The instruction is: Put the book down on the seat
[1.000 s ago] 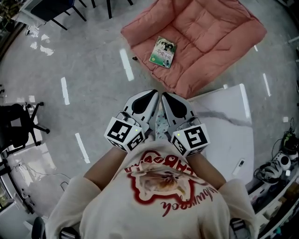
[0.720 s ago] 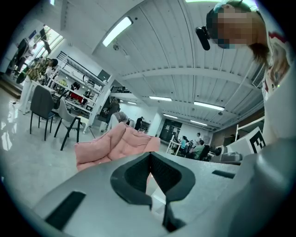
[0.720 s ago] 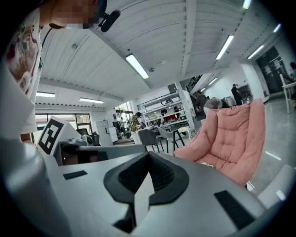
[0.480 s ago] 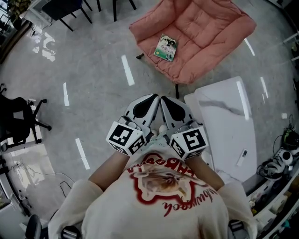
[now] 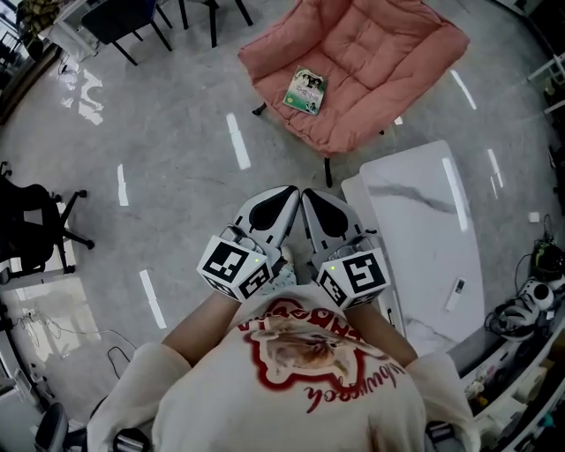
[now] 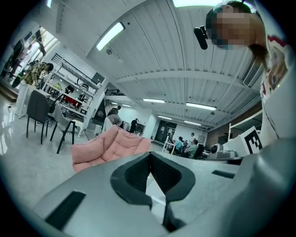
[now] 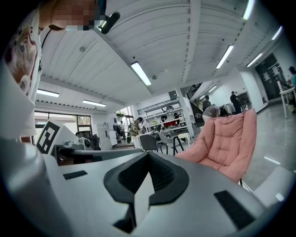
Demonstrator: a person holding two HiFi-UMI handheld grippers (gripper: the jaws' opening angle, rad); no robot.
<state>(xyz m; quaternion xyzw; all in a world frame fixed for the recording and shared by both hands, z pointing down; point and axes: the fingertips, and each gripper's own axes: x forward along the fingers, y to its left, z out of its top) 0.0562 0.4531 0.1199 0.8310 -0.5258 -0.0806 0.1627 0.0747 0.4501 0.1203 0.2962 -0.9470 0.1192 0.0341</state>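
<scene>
A small book (image 5: 305,91) with a green illustrated cover lies flat on the front left part of the pink cushioned seat (image 5: 371,62) at the top of the head view. The same pink seat (image 6: 108,146) shows ahead in the left gripper view and the pink seat (image 7: 226,141) at the right of the right gripper view. My left gripper (image 5: 290,192) and right gripper (image 5: 309,194) are held side by side close to my chest, well back from the seat. Both are shut with nothing between their jaws.
A white marble-look table top (image 5: 424,238) lies just right of the grippers. A black office chair (image 5: 31,234) stands at the left, dark chairs (image 5: 132,22) at the top left. Cables and devices (image 5: 521,305) crowd the right edge. People sit at distant tables (image 6: 185,146).
The seat with the book has shifted up and farther away in the head view as I stepped back. Both grippers stay shut and close to my chest.
</scene>
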